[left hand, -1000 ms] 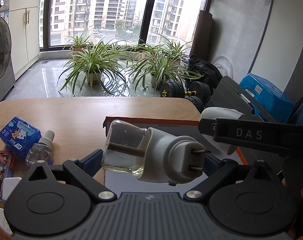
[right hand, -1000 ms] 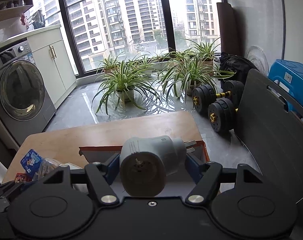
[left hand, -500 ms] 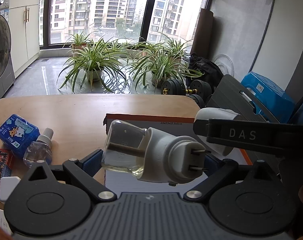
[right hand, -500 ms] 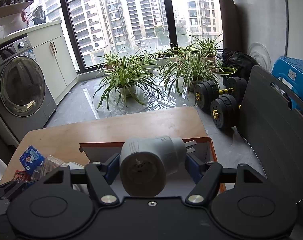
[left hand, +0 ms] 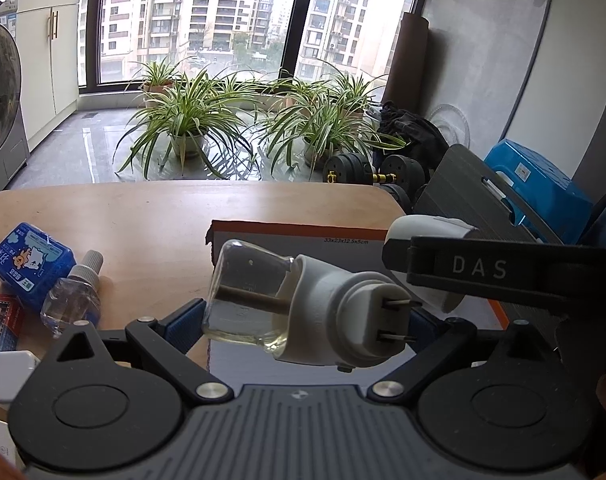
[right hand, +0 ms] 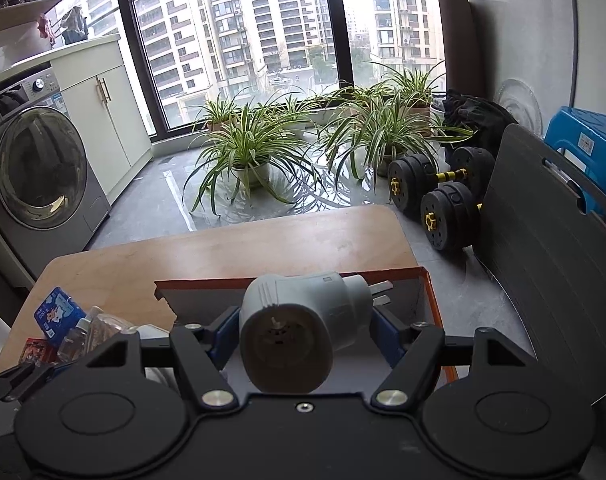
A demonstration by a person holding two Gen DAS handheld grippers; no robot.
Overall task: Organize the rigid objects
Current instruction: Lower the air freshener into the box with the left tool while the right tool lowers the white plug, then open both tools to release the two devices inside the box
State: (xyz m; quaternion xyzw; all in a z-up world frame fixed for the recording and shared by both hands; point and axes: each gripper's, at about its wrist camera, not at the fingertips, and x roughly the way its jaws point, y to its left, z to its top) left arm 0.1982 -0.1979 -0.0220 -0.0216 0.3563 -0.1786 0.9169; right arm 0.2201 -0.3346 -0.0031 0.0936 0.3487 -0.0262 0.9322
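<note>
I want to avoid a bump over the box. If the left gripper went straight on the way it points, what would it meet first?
Probably the far wall of the cardboard box, beyond the plug-in bottle the left gripper holds. The right gripper is off to the side, though depth is hard to judge.

Ahead of our claws, tall windows (right hand: 287, 40) onto towers, spider plants (right hand: 247, 148) on grey floor (right hand: 151, 208), washing machine (right hand: 35, 172) left, dumbbells (right hand: 435, 196) right.
</note>
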